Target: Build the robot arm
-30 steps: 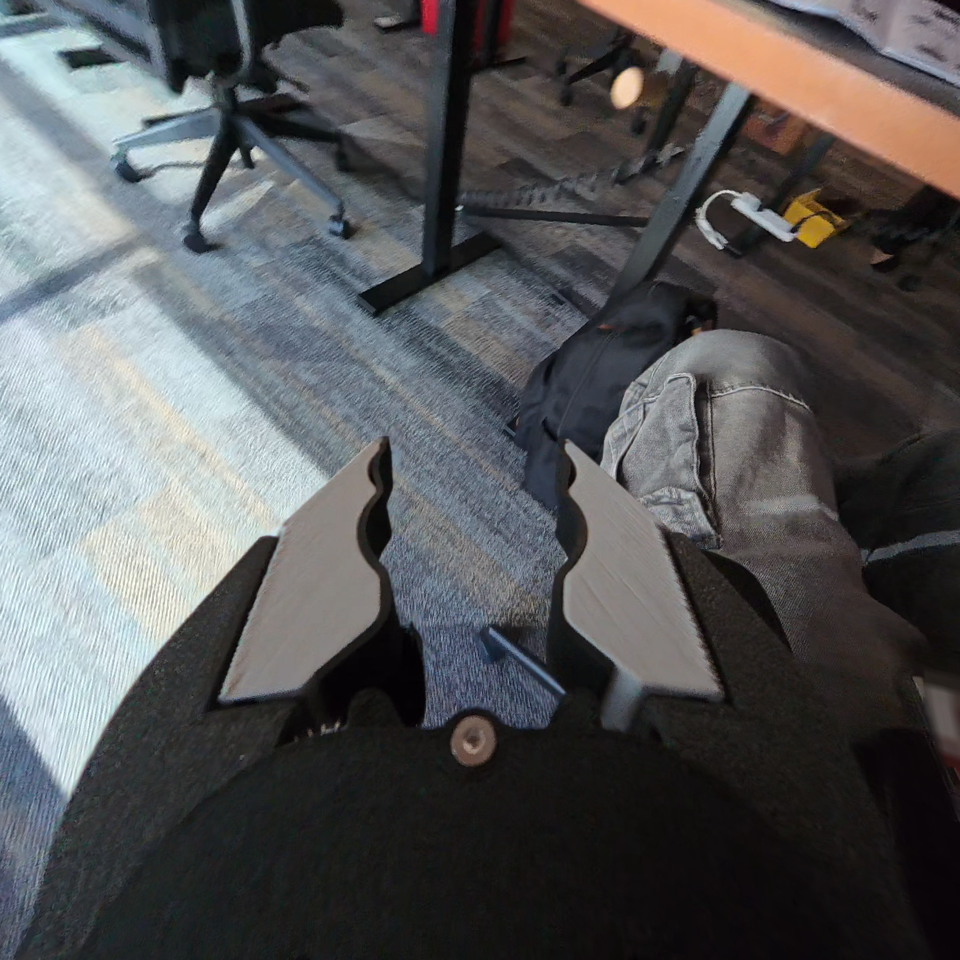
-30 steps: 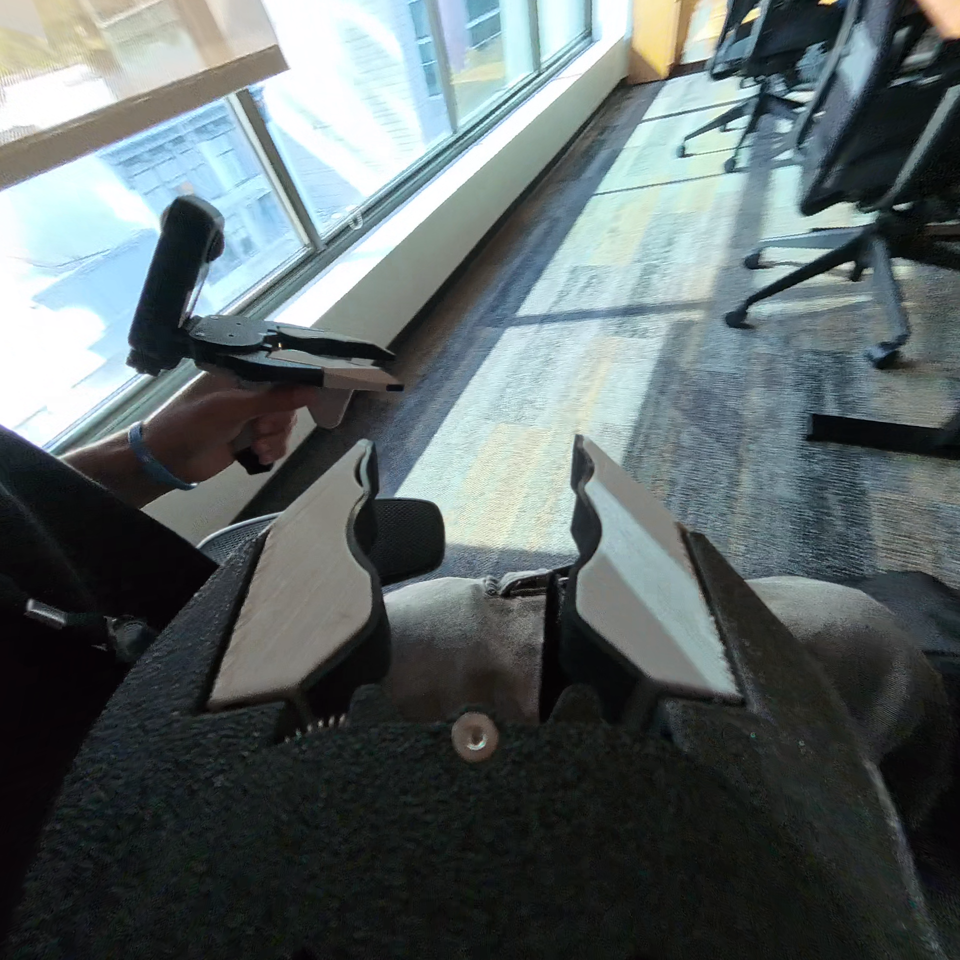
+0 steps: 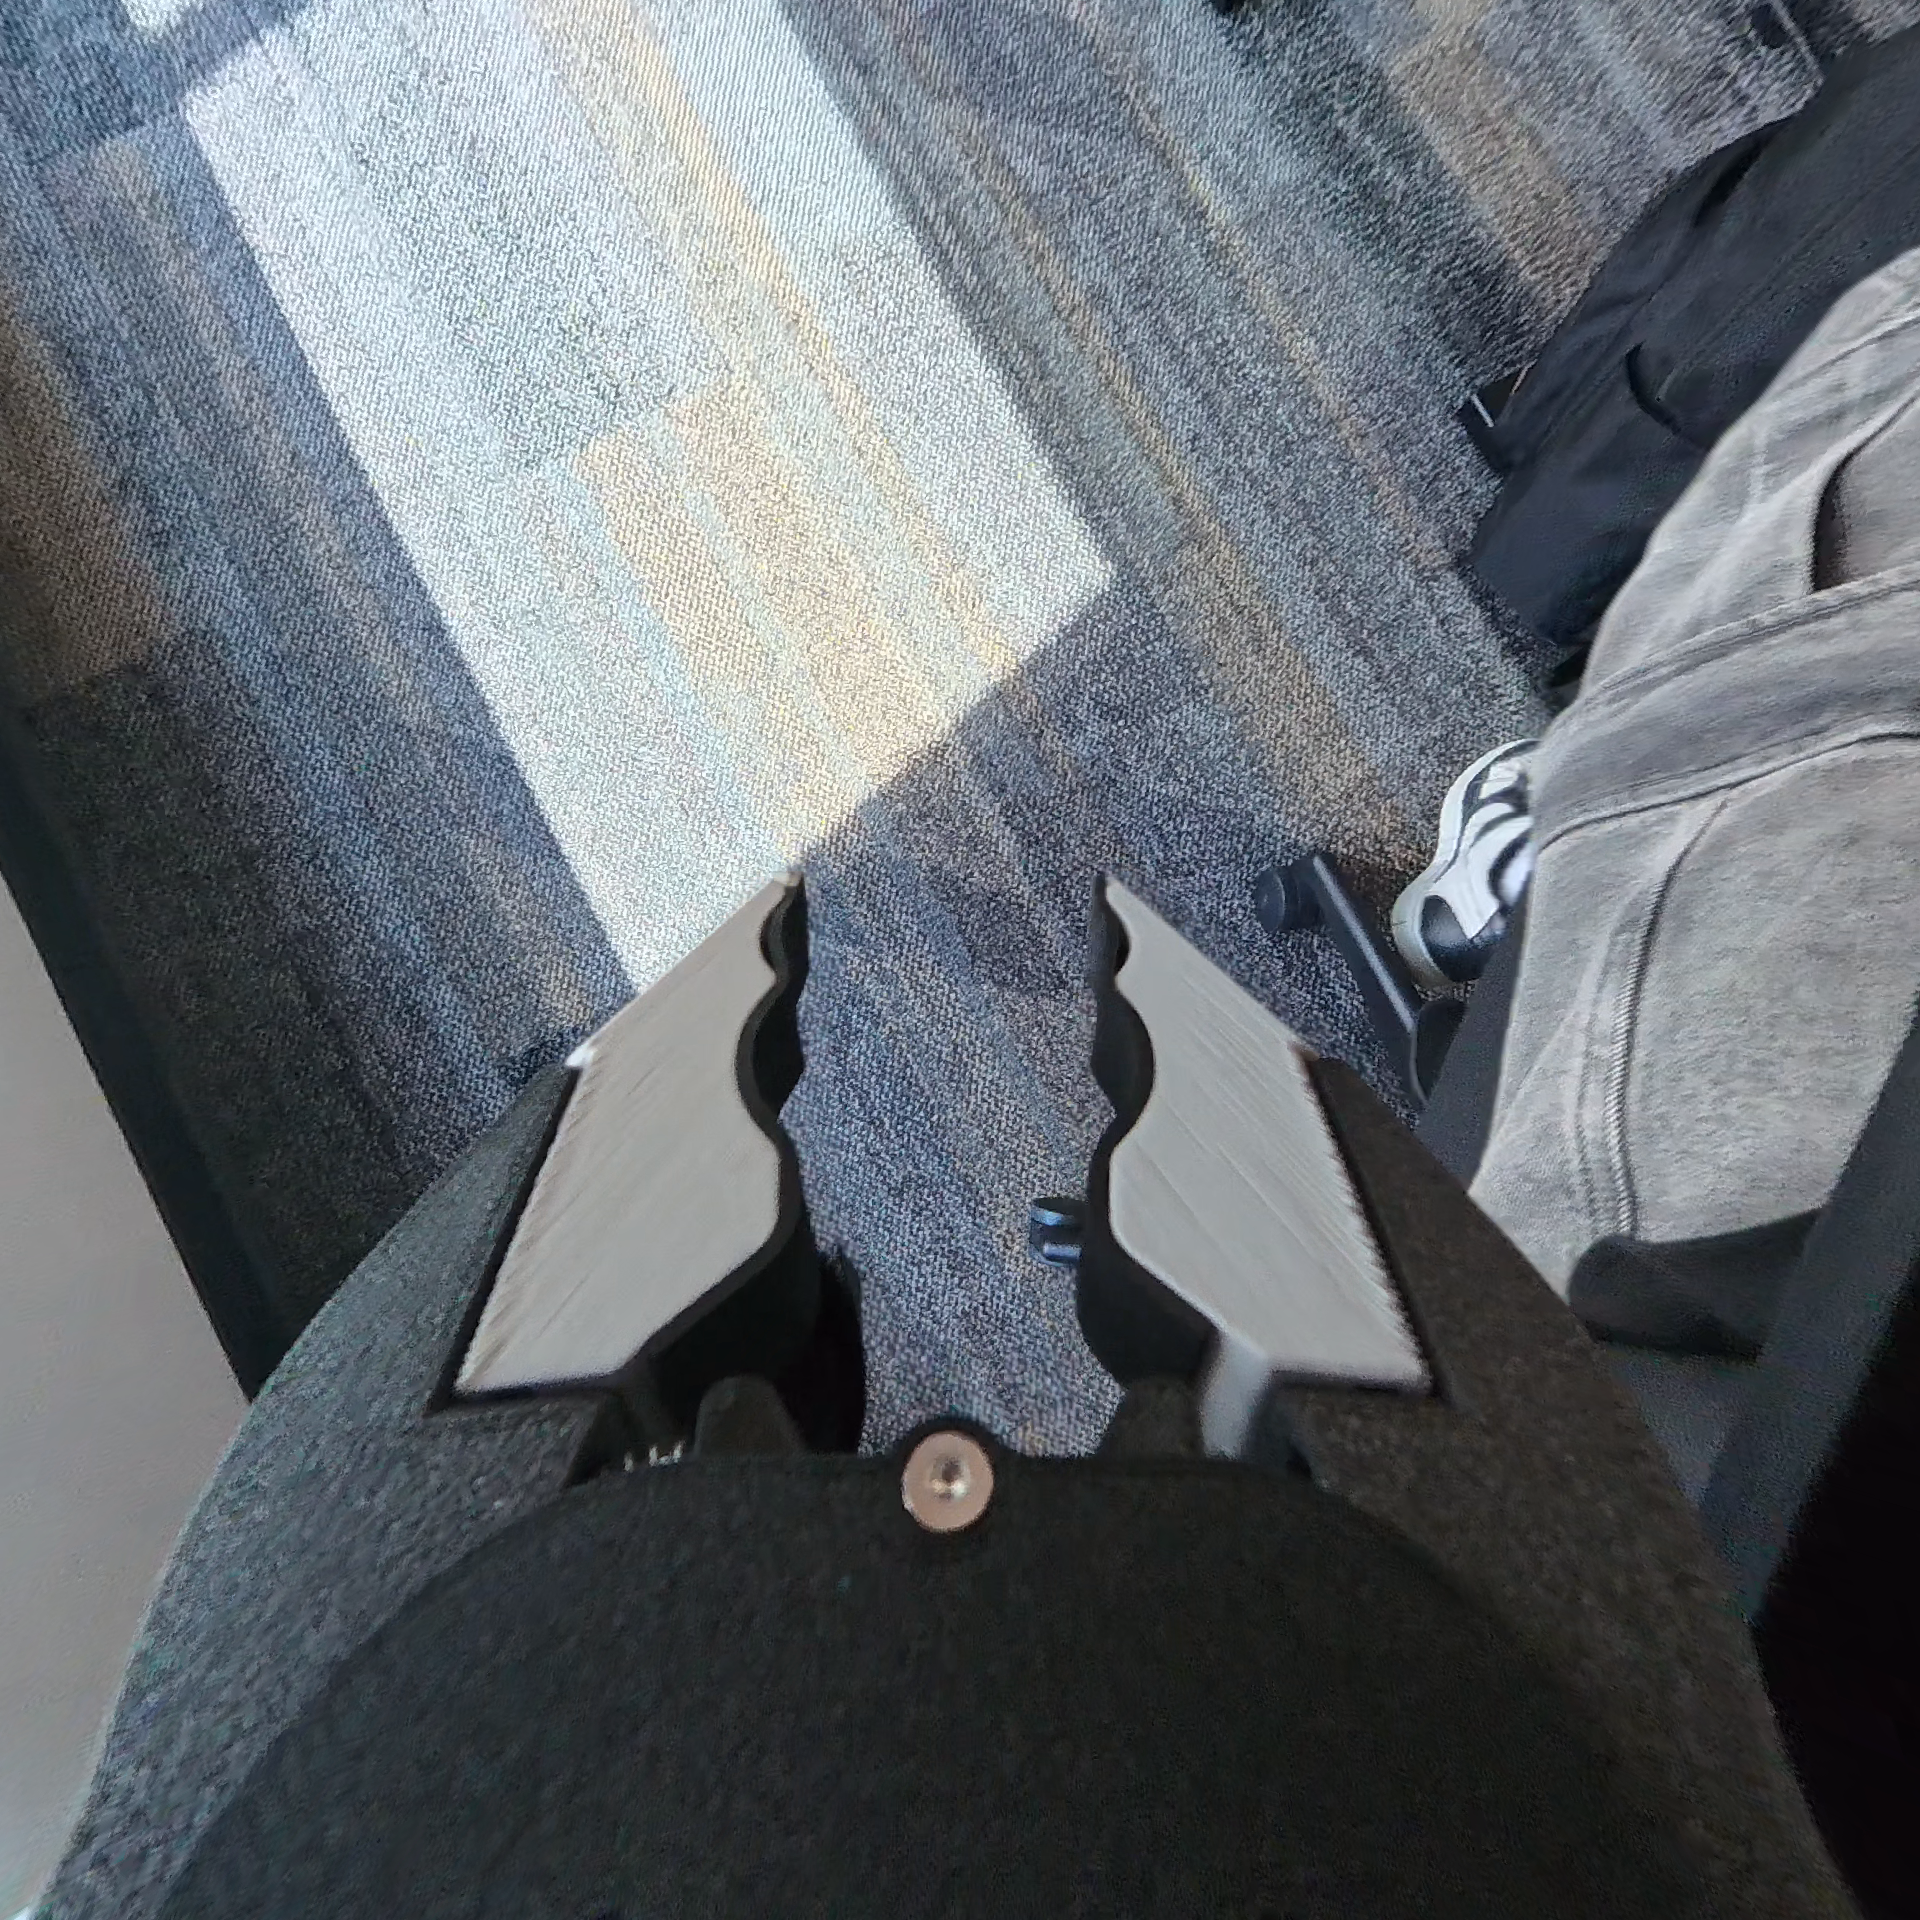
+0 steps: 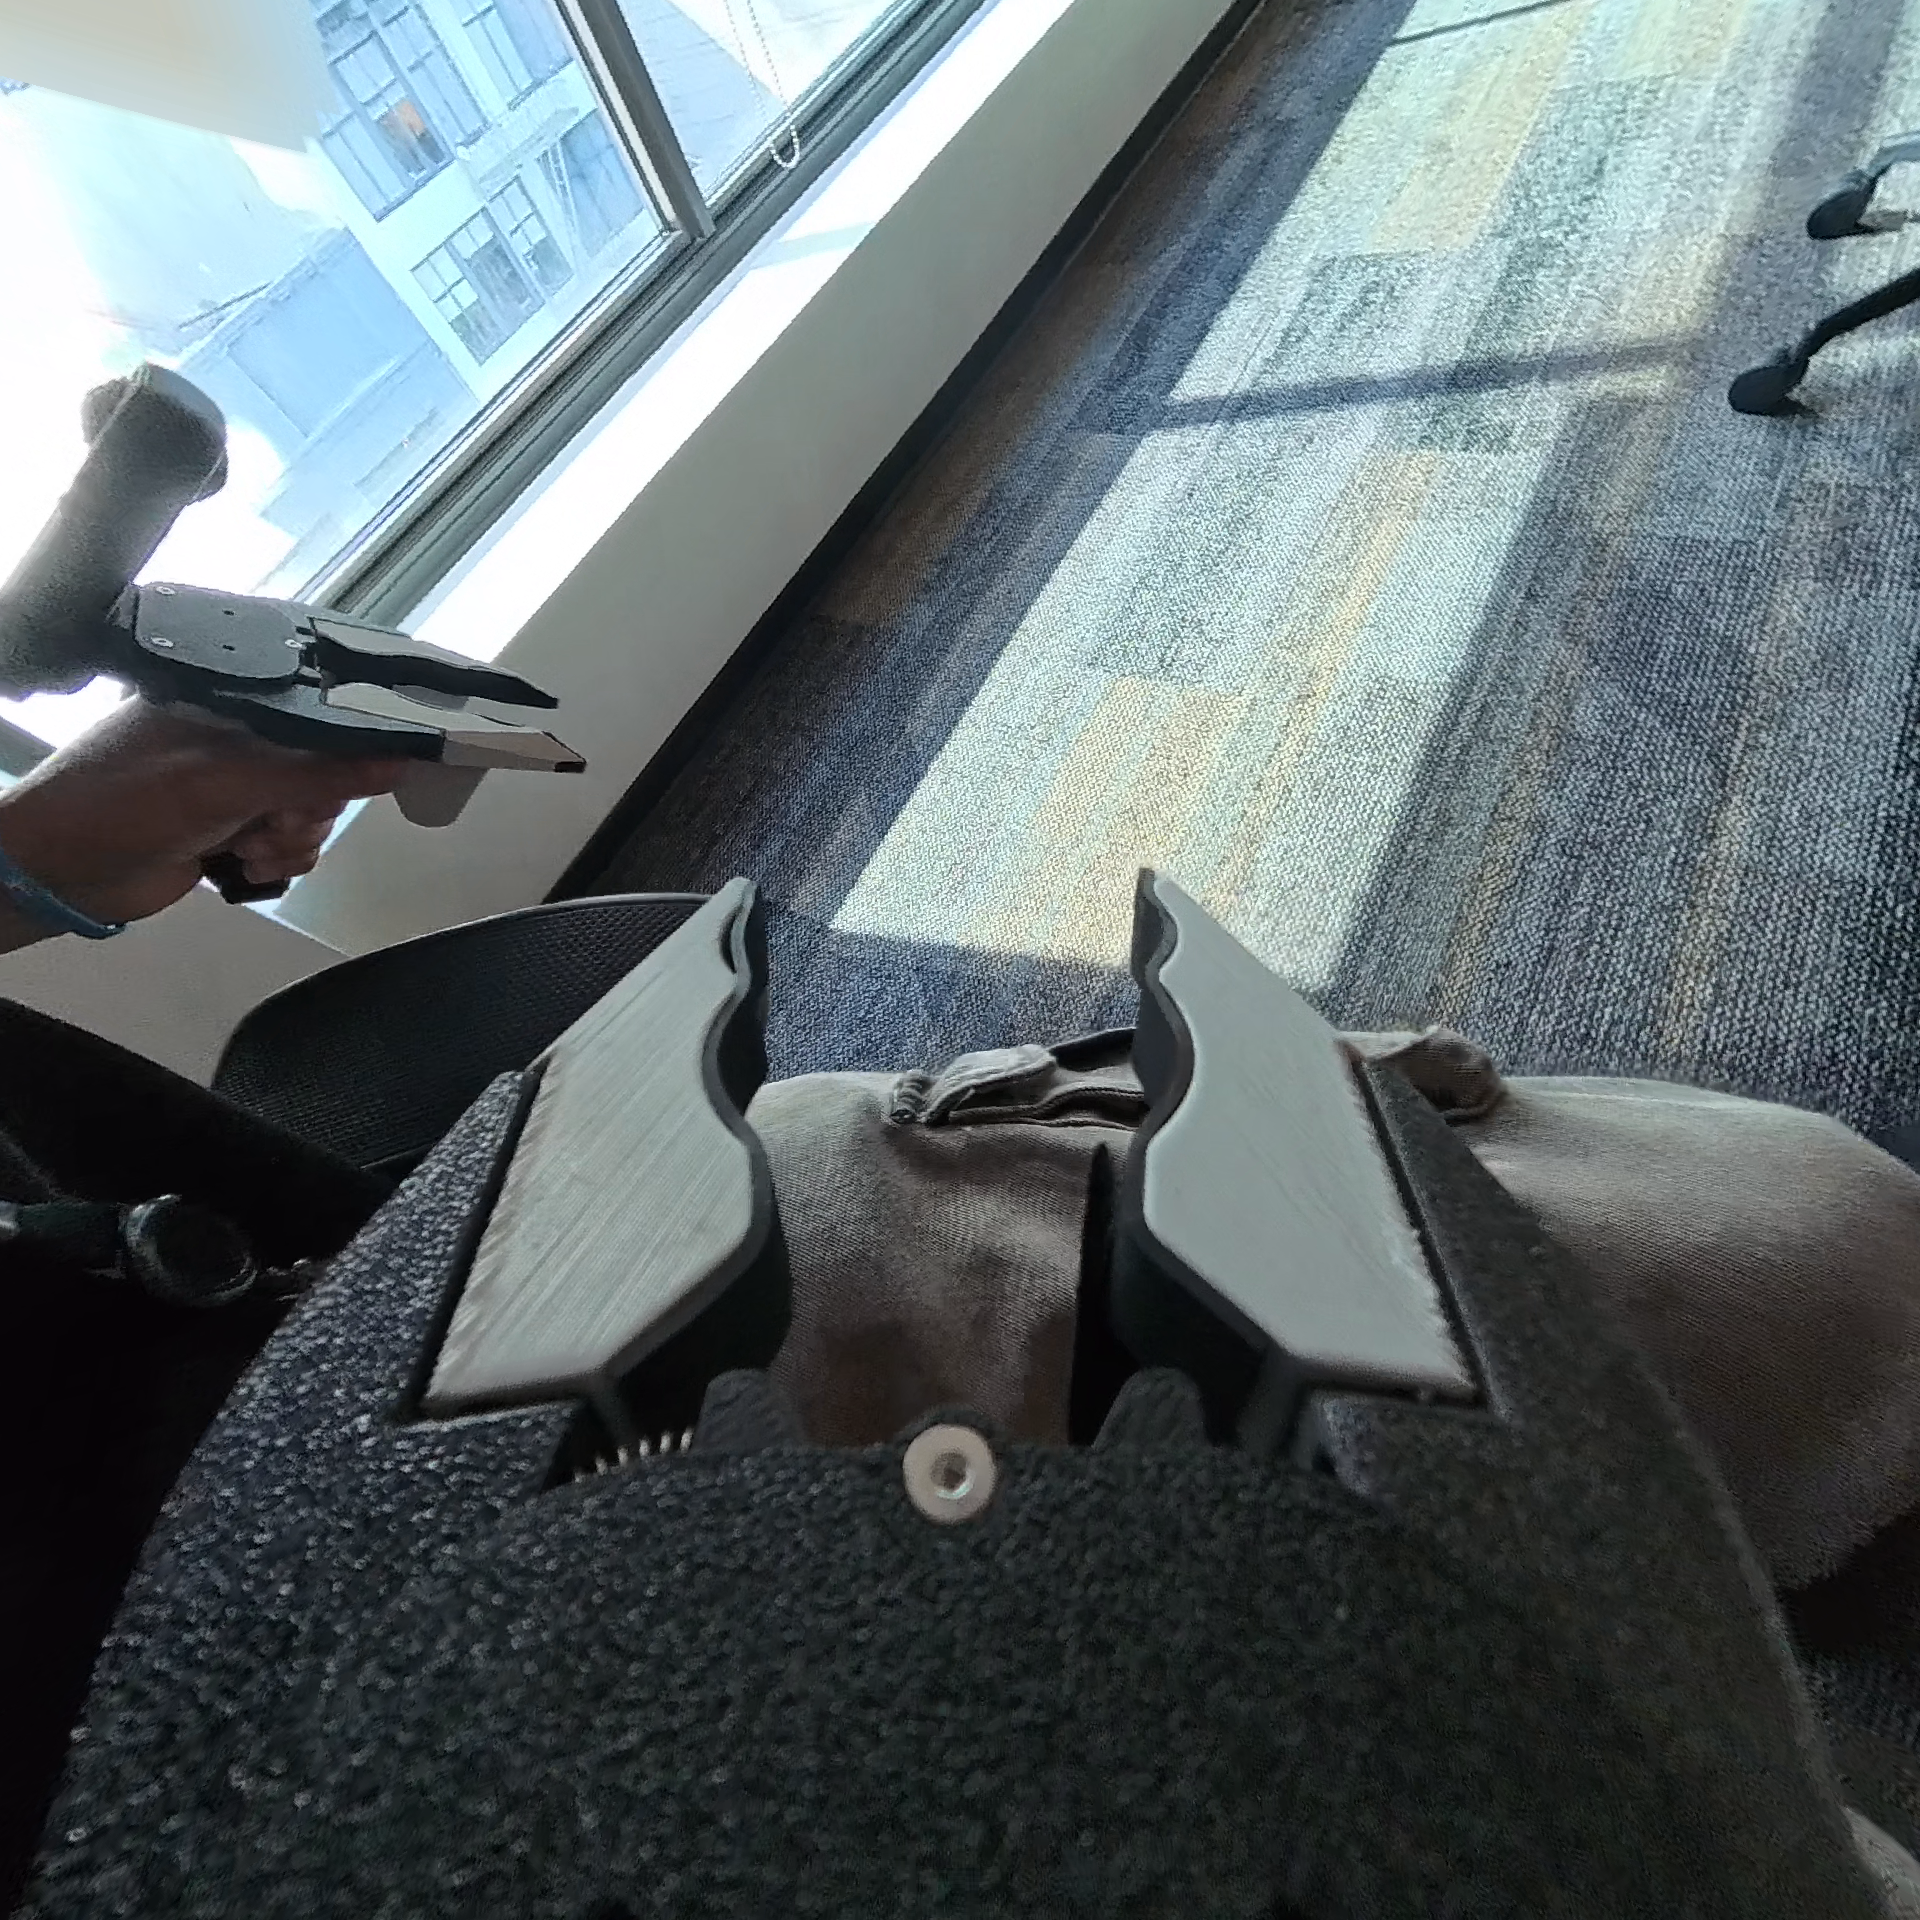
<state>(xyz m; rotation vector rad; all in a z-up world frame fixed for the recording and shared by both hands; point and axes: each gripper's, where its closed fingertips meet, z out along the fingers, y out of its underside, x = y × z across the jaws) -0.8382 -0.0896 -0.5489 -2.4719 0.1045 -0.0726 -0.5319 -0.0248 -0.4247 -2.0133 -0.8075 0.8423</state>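
Observation:
My left gripper [image 3: 948, 883] is open and empty, held in the air and pointing down at the grey-blue carpet [image 3: 644, 499]. It also shows in the right wrist view [image 4: 551, 727], held in a person's hand [image 4: 177, 831] at the left, in front of the window. My right gripper [image 4: 940, 894] is open and empty, held just above the person's lap in grey jeans [image 4: 935, 1226]. Nothing is between the fingers of either gripper.
The person's grey-jeaned leg [image 3: 1745, 831] and a white and black shoe [image 3: 1475, 862] are at the right of the left wrist view, by a black chair base with castor [image 3: 1340, 935]. A mesh chair armrest [image 4: 436, 1018], a window [image 4: 436, 239] and chair legs [image 4: 1829, 343] surround. The grippers' ends are close to 35 cm from one another.
The left gripper has swung left and tipped downward, so the desk, chair and bag have left its view. The right gripper has tilted and swung a little. Both stayed open.

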